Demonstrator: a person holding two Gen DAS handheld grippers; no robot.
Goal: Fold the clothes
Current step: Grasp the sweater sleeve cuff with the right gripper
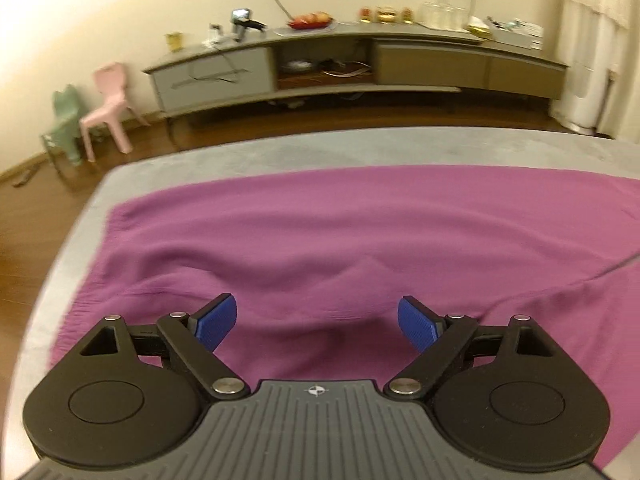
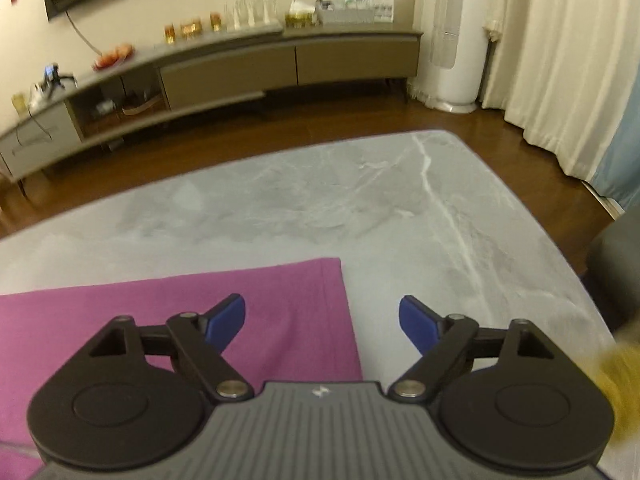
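Observation:
A purple garment (image 1: 320, 240) lies spread over the grey marble table (image 1: 280, 152), with soft wrinkles across its middle. My left gripper (image 1: 317, 322) hovers above the near part of the cloth, open, its blue pads (image 1: 218, 322) wide apart with nothing between them. In the right wrist view the same purple garment (image 2: 160, 312) ends in a straight hemmed edge at its right side. My right gripper (image 2: 322, 322) stands open over that edge, the left pad above the cloth and the right pad (image 2: 418, 328) above bare table (image 2: 400, 208). Neither gripper touches the fabric.
A long low TV cabinet (image 1: 360, 64) with glasses, a fruit dish and boxes runs along the far wall. Two small plastic chairs (image 1: 108, 112) stand on the wooden floor at left. Curtains (image 2: 560, 60) and a white tower appliance (image 2: 460, 40) are at right. A dark seat (image 2: 616, 264) is beside the table's right edge.

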